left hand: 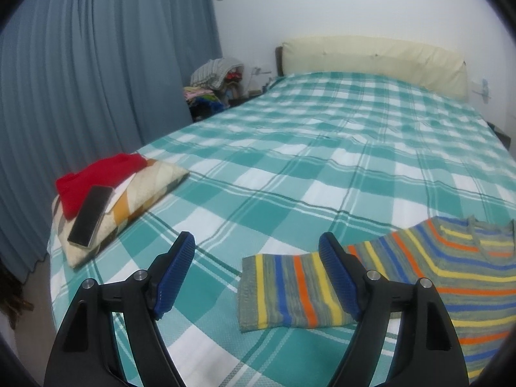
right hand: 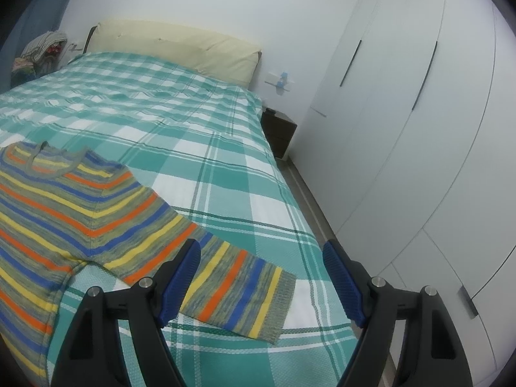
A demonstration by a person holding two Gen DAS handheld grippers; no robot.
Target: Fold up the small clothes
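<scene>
A small striped sweater [right hand: 64,213] in grey, yellow, blue and orange lies flat on the green checked bedspread [right hand: 161,113], neck toward the headboard. In the left wrist view its left sleeve [left hand: 287,290] lies spread out toward the left, between the jaws of my left gripper [left hand: 258,274], which is open and empty above it. In the right wrist view its right sleeve [right hand: 238,293] stretches toward the bed's right edge, under my right gripper [right hand: 261,277], also open and empty.
A patterned pillow [left hand: 151,187] at the bed's left edge carries a folded red garment [left hand: 100,174] and a dark phone [left hand: 92,214]. Blue curtains [left hand: 96,80] hang at the left. White wardrobes [right hand: 419,129] and a dark nightstand [right hand: 279,129] stand at the right.
</scene>
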